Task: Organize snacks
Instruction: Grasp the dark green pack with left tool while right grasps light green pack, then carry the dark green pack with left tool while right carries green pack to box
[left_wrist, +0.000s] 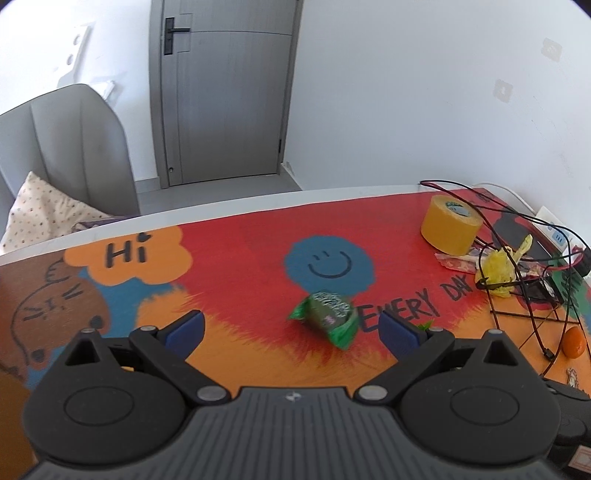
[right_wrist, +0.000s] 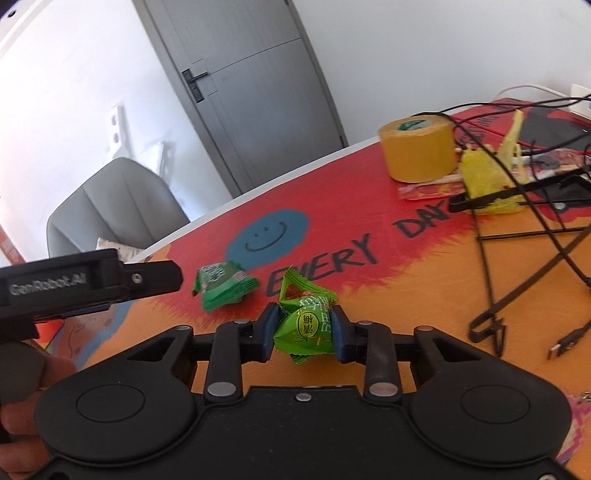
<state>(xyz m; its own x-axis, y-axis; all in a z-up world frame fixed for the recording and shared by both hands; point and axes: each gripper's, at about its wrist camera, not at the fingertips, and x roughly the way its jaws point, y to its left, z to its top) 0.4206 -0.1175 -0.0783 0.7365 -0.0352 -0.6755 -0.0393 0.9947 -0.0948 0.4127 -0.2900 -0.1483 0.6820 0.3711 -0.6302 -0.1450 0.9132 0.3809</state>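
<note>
Green crinkled candy (right_wrist: 304, 325) pinched in right claw (right_wrist: 303, 334); left claw (left_wrist: 291, 326) spread wide near second wrapper (left_wrist: 327, 312)

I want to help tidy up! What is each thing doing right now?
Left gripper: open, empty.
Right gripper: shut on a light green candy.
Dark green snack packet: lying on the table, wrapped.
Yellow tape roll: standing on end.
Door: closed.
</note>
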